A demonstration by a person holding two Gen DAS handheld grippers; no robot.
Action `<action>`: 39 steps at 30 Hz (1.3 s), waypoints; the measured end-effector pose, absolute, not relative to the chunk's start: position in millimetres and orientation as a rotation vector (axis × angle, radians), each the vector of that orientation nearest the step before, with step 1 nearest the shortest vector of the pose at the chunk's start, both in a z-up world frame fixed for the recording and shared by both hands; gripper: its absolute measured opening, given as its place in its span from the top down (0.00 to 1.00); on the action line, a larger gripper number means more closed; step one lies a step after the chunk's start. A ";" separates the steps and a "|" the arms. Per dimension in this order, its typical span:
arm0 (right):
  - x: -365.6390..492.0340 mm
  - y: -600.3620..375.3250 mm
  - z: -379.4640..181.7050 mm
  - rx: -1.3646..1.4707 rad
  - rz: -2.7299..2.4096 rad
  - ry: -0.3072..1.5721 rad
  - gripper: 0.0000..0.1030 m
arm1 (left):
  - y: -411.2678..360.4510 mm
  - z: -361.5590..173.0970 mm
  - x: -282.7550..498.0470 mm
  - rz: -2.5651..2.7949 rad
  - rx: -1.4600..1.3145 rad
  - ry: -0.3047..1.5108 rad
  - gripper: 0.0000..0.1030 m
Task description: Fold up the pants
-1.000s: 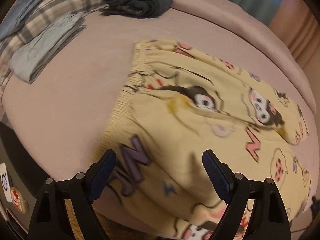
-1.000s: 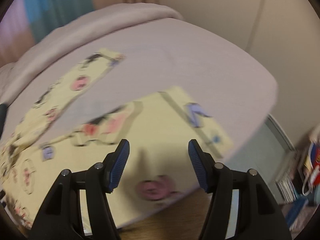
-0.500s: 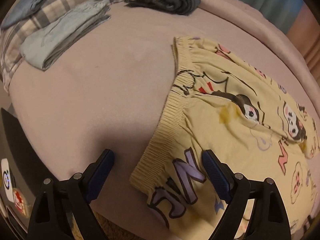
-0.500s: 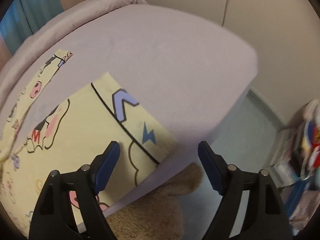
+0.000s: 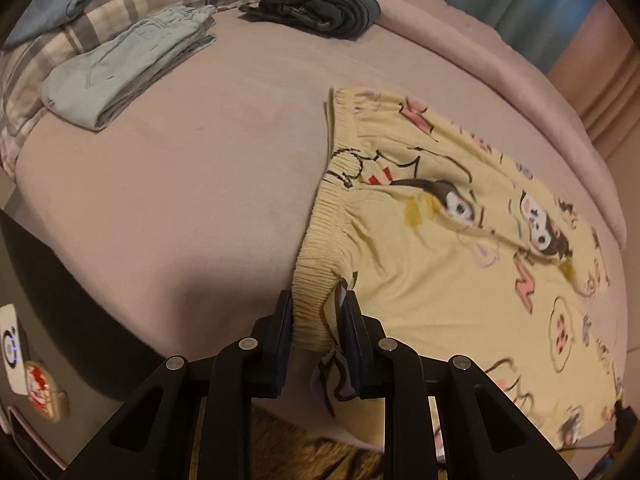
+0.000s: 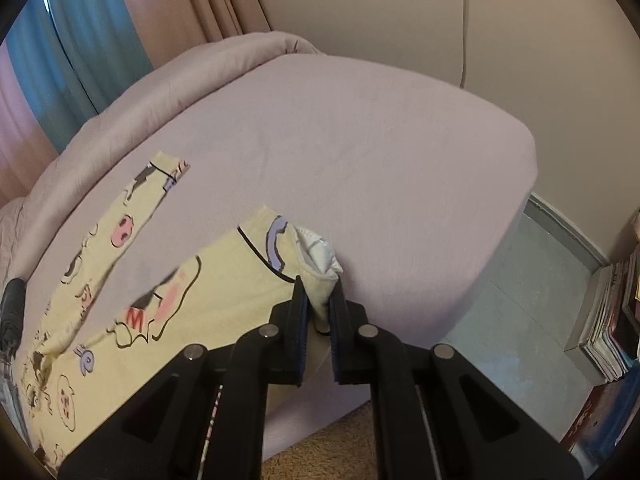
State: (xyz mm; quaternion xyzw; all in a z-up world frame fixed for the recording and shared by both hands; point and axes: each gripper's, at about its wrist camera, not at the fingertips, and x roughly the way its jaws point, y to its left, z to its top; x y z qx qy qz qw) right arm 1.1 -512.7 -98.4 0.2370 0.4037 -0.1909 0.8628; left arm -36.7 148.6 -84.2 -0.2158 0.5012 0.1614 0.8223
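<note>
Yellow cartoon-print pants (image 5: 432, 240) lie spread flat on a pink bed (image 5: 180, 184). Their elastic waistband (image 5: 324, 224) faces left. My left gripper (image 5: 316, 308) is shut on the near corner of the waistband at the bed's front edge. In the right wrist view the near pant leg (image 6: 192, 304) ends in a hem. My right gripper (image 6: 319, 300) is shut on the hem corner (image 6: 320, 256), which is turned up and shows its white inside. The other leg (image 6: 132, 220) lies farther back.
Folded light blue pants (image 5: 120, 72) and a dark folded garment (image 5: 316, 4) lie at the back left, beside a plaid pillow (image 5: 132, 4). A stack of books (image 6: 608, 320) stands on the floor at the right. A shaggy rug (image 6: 344, 452) lies below the bed edge.
Both grippers were open above the pants. Both have closed: the left on the waistband corner, the right on the leg hem corner, which has lifted.
</note>
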 end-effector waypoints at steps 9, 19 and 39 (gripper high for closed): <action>17.6 -506.3 -133.3 0.412 -0.450 1.022 0.79 | 142.6 -91.3 -24.6 0.383 -0.379 1.134 0.65; 86.6 -501.7 -89.1 0.359 -0.248 0.937 0.28 | 135.1 -41.9 -3.4 0.370 -0.372 0.979 0.51; 148.2 -486.5 -141.9 0.275 -0.299 1.032 0.76 | 152.2 -55.7 61.9 0.324 -0.420 1.046 0.50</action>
